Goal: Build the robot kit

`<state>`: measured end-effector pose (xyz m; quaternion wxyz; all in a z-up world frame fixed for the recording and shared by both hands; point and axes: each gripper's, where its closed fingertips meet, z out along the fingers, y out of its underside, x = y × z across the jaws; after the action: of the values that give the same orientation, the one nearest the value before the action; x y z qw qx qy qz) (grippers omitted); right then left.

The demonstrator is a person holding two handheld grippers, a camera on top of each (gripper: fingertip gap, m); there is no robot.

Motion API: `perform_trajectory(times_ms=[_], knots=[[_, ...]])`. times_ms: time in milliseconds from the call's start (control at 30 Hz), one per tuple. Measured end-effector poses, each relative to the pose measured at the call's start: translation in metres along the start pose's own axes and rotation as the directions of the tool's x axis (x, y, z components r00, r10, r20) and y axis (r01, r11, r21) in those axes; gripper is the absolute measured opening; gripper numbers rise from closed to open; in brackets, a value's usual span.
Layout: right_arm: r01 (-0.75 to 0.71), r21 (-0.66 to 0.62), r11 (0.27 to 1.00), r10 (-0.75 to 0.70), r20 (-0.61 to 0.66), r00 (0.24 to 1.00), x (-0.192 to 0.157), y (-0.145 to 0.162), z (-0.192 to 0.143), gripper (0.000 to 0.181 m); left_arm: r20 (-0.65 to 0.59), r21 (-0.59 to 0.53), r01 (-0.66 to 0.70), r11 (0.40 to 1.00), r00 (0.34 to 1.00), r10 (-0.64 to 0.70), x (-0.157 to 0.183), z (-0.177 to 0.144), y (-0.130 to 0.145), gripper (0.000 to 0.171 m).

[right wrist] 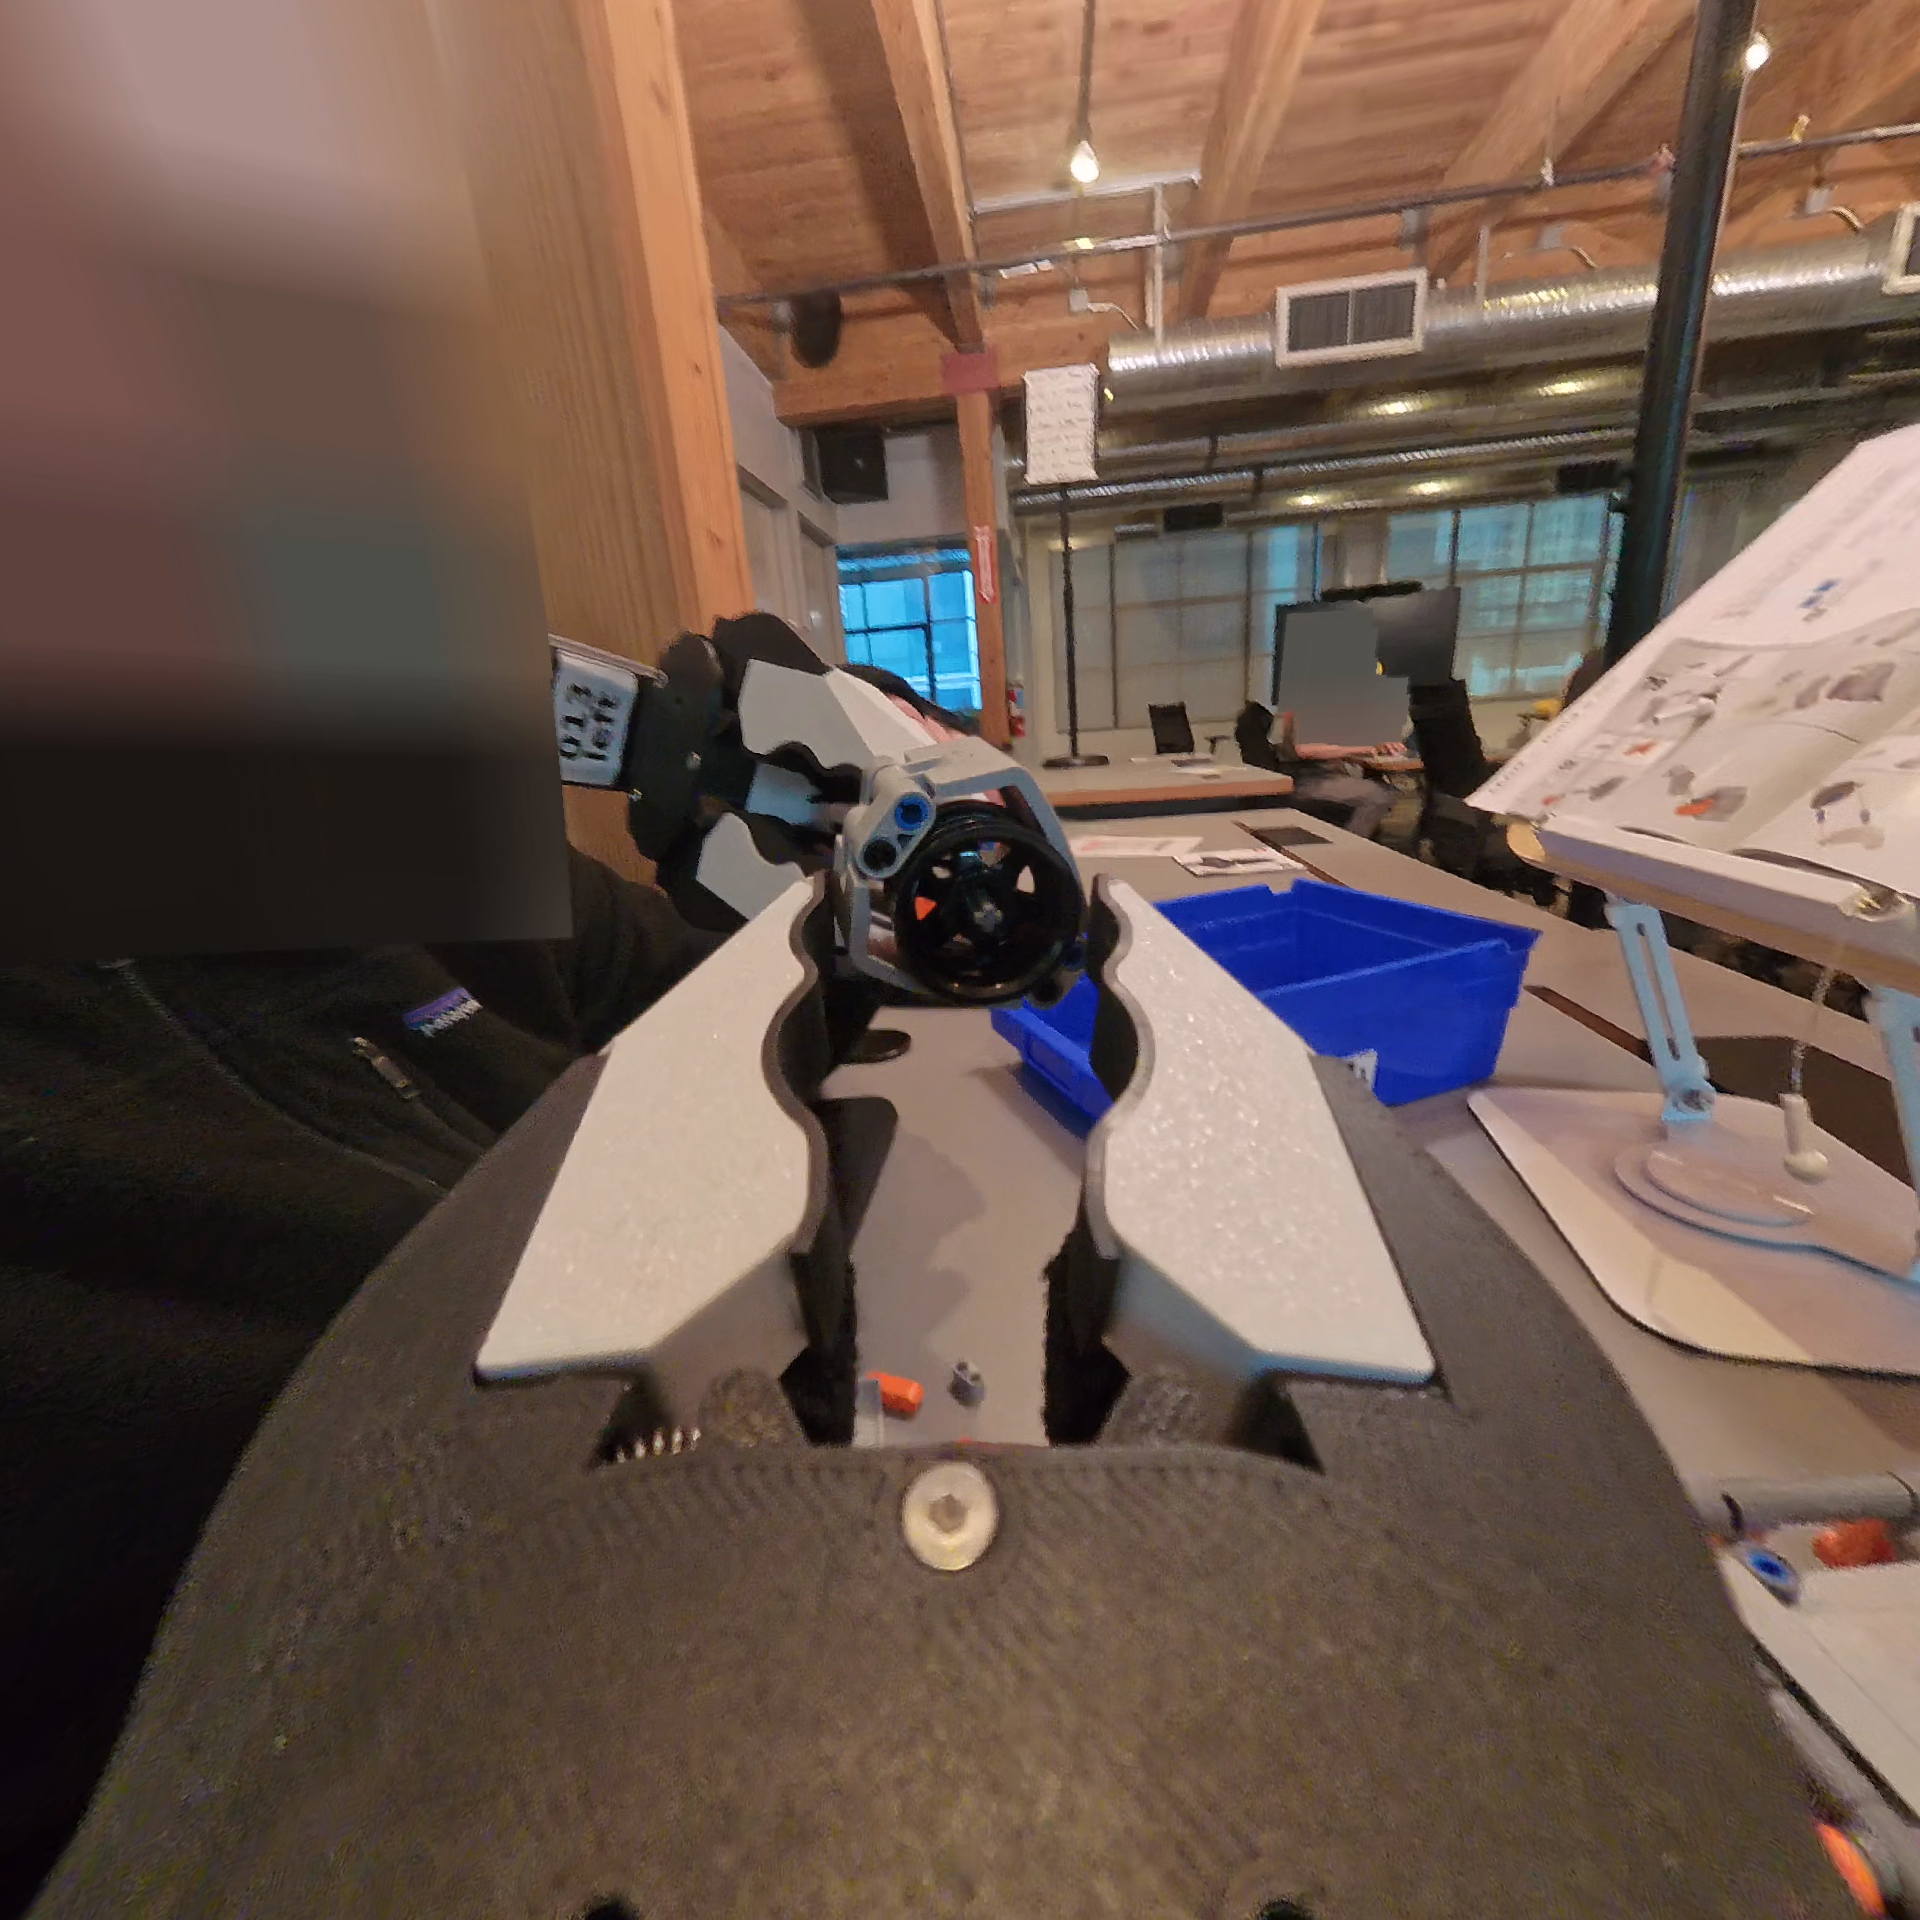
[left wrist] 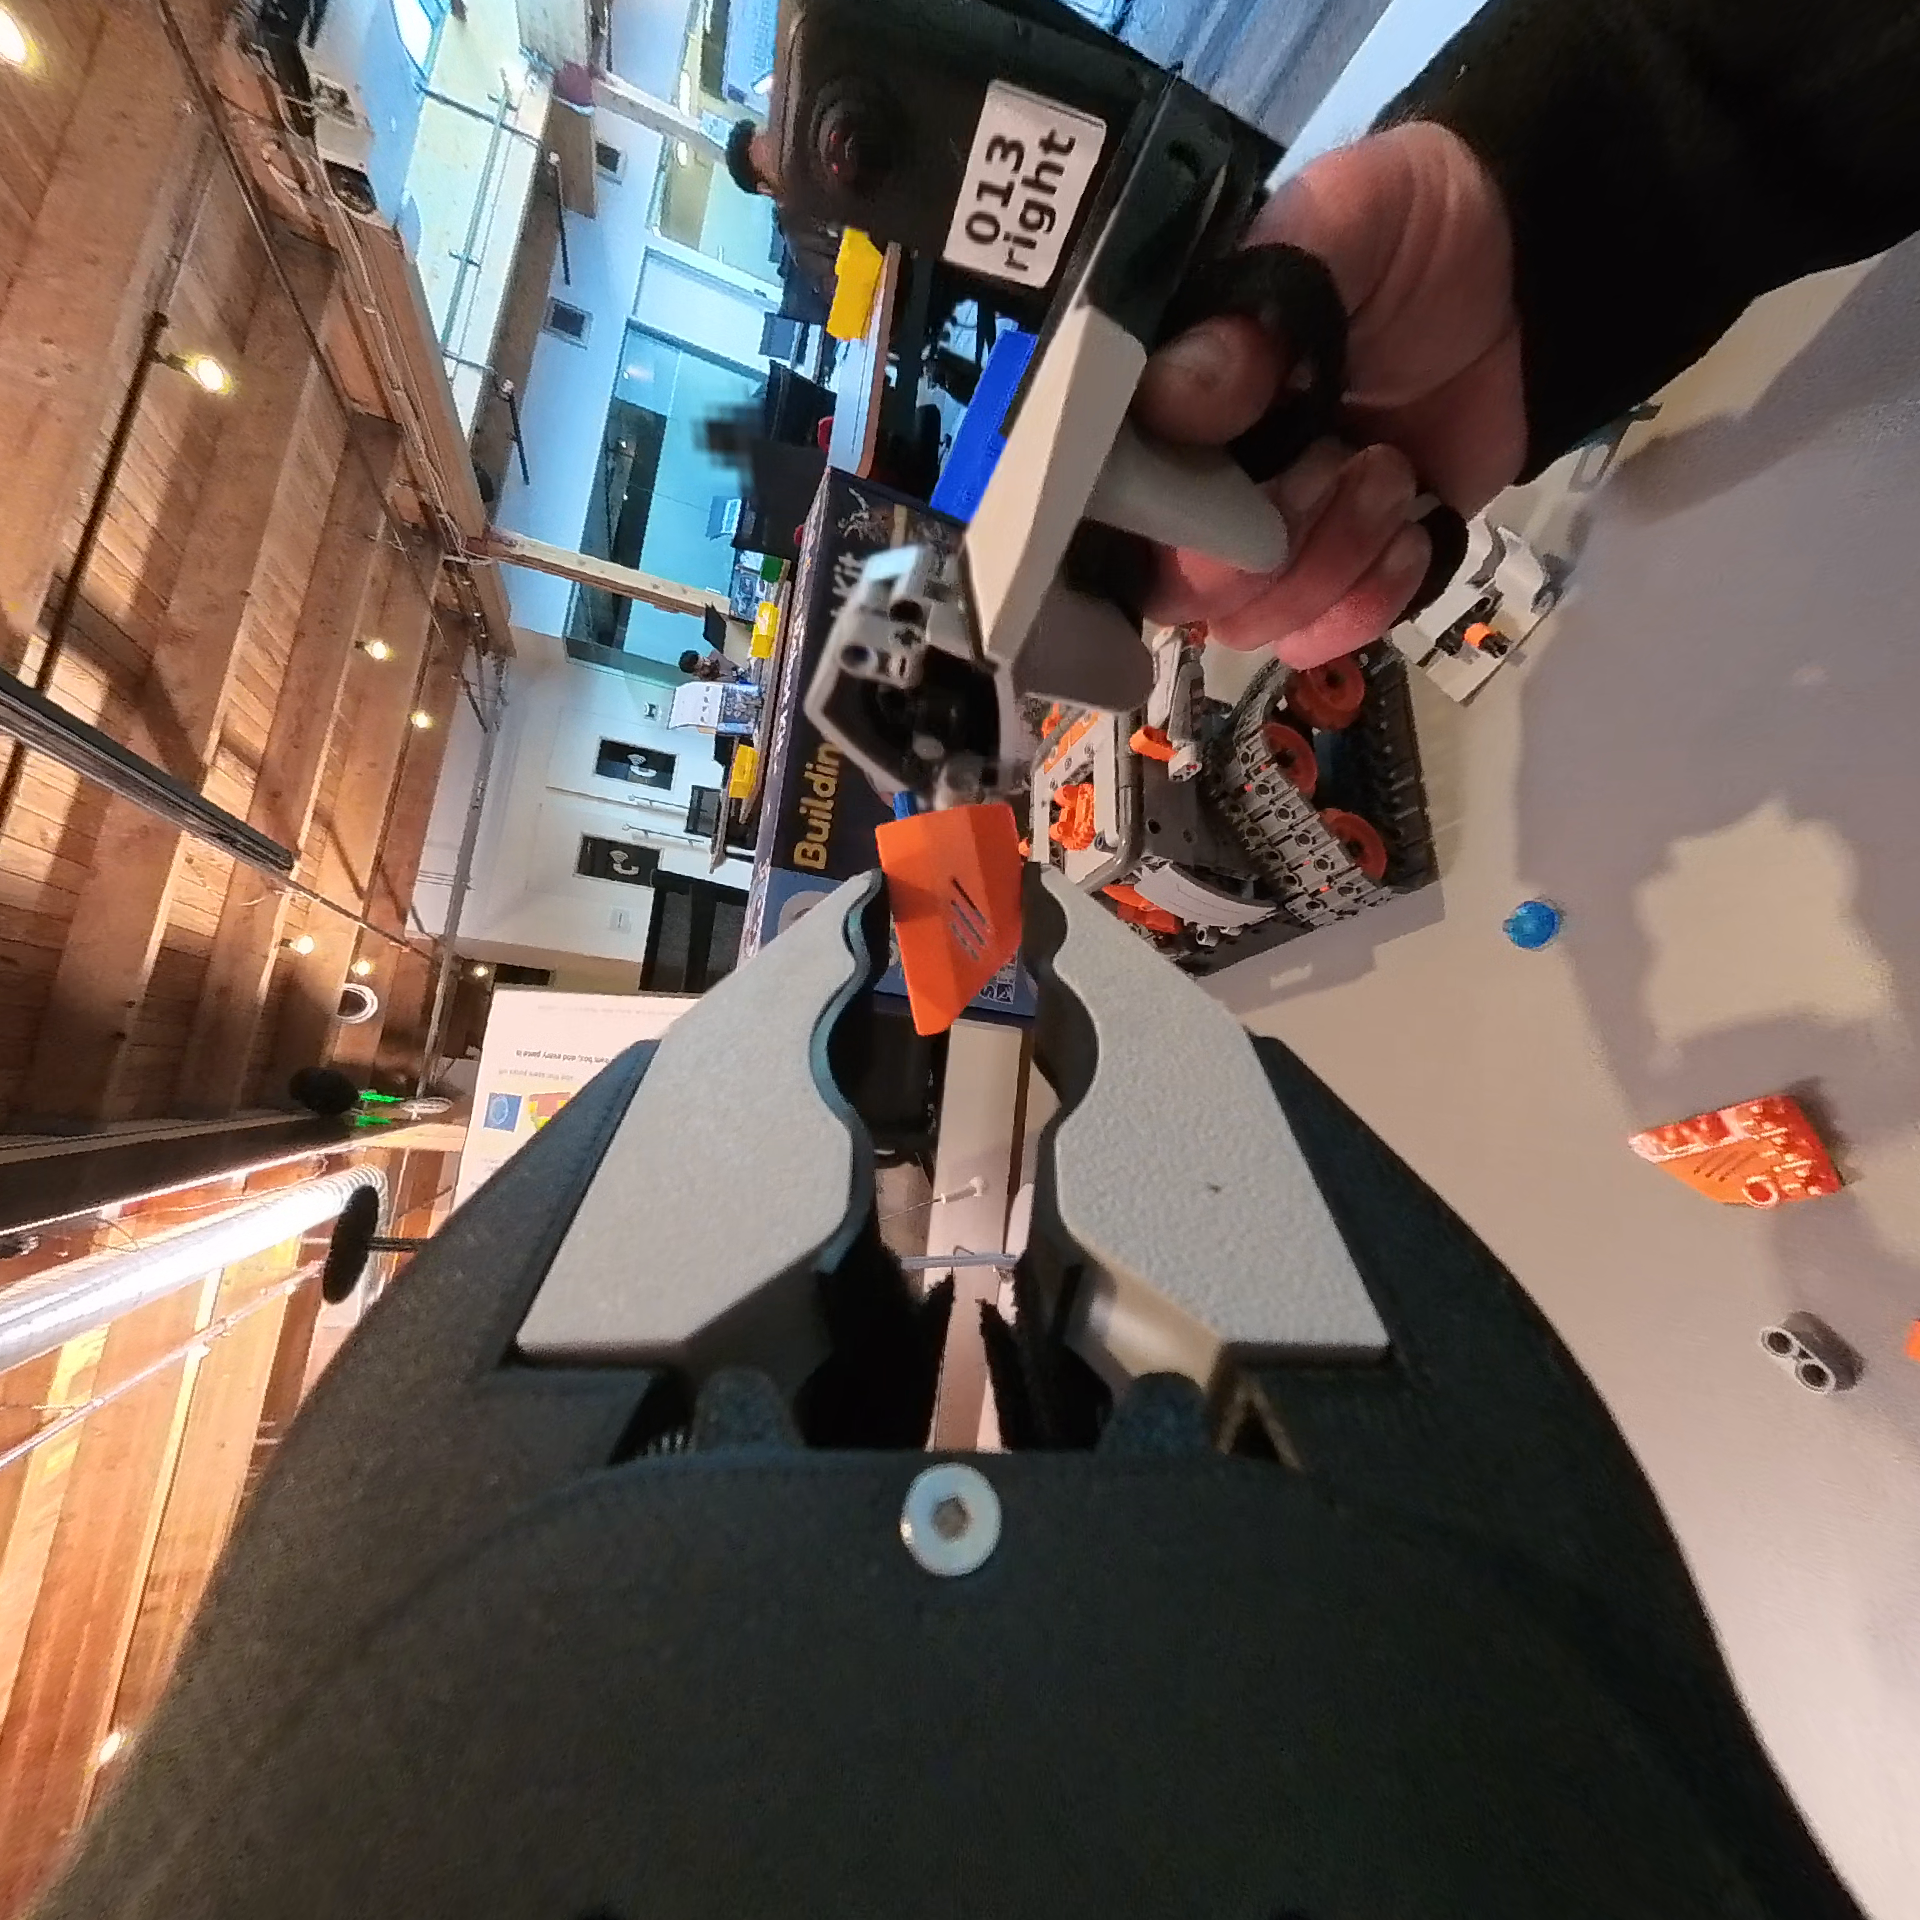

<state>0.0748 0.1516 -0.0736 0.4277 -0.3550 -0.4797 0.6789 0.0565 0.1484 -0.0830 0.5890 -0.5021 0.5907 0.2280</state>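
Orange panel (left wrist: pixel 951 909): how is it retained? (Operator)

It is pinched between the fingertips of the left gripper (left wrist: pixel 951 899), which is closed to a narrow gap. The grip sits on the panel's middle, so its upper edge stands free above the tips, clear of the table (left wrist: pixel 1683 748). (Technician)

And the right gripper (right wrist: pixel 956 920)? (Operator)

It is held by a hand (left wrist: pixel 1392 395) and is set to a medium gap around a grey frame with black wheel (right wrist: pixel 971 904). The right wrist view shows the wheel lodged between the two tips. Contact on the right-hand tip is partly hidden, so the clamp is probable, not confirmed. (Technician)

Why are the two parts so close? (Operator)

Both grippers are raised and face each other. The panel's free edge lies just beside the frame, possibly touching it. Lifting both parts keeps every side open to the cameras. (Technician)

What is on the surface? (Operator)

A tracked vehicle model (left wrist: pixel 1278 821) stands behind the held parts, in front of a printed kit box (left wrist: pixel 821 758). A second orange panel (left wrist: pixel 1745 1148), a grey connector (left wrist: pixel 1810 1353) and a blue round stud (left wrist: pixel 1532 923) lie apart on the table. A blue bin (right wrist: pixel 1351 966) and an instruction booklet on a stand (right wrist: pixel 1725 717) are to the right. (Technician)
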Motion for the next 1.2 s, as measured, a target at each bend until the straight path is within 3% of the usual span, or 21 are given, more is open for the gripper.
perform_trajectory(times_ms=[133, 367, 767, 1200], knots=[[-0.051, 0.166, 0.985, 0.025, 0.159, 0.987, -0.025, -0.029, -0.008, 0.045, 0.01, 0.045, 0.007, 0.999, 1.0, -0.008, -0.001, -0.006, -0.007, 0.023], [-0.054, 0.237, 0.97, -0.004, 0.24, 0.971, -0.042, -0.047, -0.019, 0.045, 0.025, 0.115, -0.003, 0.993, 1.0, 0.0, -0.012, -0.009, -0.028, 0.022], [-0.07, 0.19, 0.979, 0.031, 0.2, 0.979, -0.028, -0.035, -0.016, 0.045, 0.021, 0.171, 0.0, 0.985, 1.0, -0.004, -0.012, -0.005, -0.042, 0.022], [0.025, 0.022, 0.999, -0.026, 0.059, 0.998, -0.015, -0.011, -0.004, 0.045, 0.005, 0.134, -0.013, 0.991, 1.0, 0.012, -0.008, -0.001, -0.034, 0.022]])
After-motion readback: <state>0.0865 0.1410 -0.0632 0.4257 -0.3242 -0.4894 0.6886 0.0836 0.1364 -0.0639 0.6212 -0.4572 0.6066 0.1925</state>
